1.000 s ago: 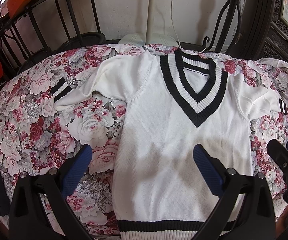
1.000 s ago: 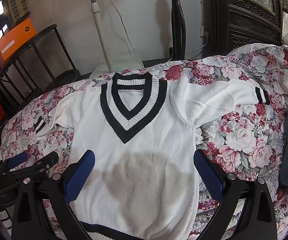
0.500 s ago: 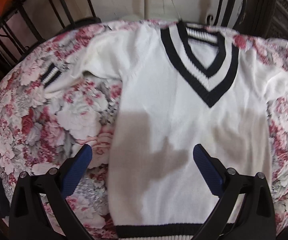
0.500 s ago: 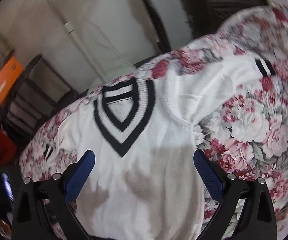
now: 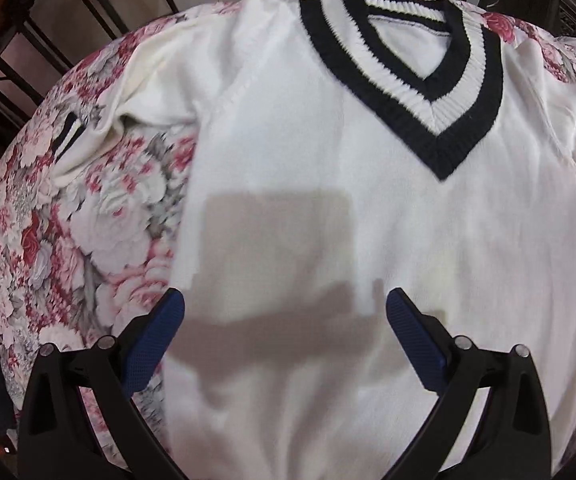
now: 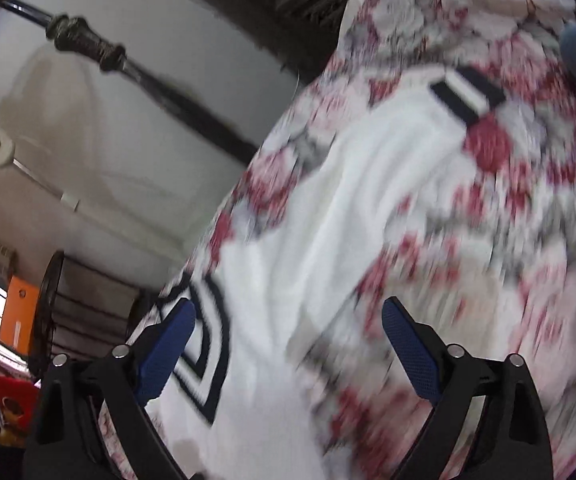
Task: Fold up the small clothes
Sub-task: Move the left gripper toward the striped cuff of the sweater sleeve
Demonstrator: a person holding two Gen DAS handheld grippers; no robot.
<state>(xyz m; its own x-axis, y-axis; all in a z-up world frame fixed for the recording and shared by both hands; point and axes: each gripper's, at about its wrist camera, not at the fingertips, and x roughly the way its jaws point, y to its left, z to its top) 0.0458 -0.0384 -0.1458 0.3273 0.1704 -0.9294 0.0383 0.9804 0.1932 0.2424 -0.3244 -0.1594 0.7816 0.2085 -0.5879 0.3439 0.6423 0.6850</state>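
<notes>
**White sweater flat on floral cover, both grippers open above it**

Left wrist view. White knit sweater (image 5: 367, 184) lies face up and spread out on a floral bedspread (image 5: 88, 216) of pink and red roses. Navy-and-white V-neck collar (image 5: 427, 92) sits toward the far edge. One sleeve (image 5: 136, 92) bends away to the left of the picture, its striped cuff (image 5: 68, 136) resting on the bedspread. The left gripper (image 5: 286, 300) hangs over the lower body of the sweater, jaws spread wide, nothing between the blue pads (image 5: 156, 344). A blocky shadow falls on the fabric just ahead of the fingers. Whether the fingertips touch the knit cannot be told. Dark metal railing (image 5: 48, 20) stands beyond the bedspread at upper left.

Right wrist view. Picture is tilted and heavily motion-blurred. The right gripper (image 6: 288, 320) has jaws apart, having just closed in slightly, with nothing gripped. The sweater's other sleeve (image 6: 367, 200) runs up across the floral bedspread (image 6: 527, 240) to a navy-and-white cuff (image 6: 467, 92). The collar (image 6: 204, 344) shows behind the left-hand finger. A pale wall (image 6: 108, 140), a dark turned post (image 6: 88, 44) and an orange box (image 6: 18, 316) lie behind.
</notes>
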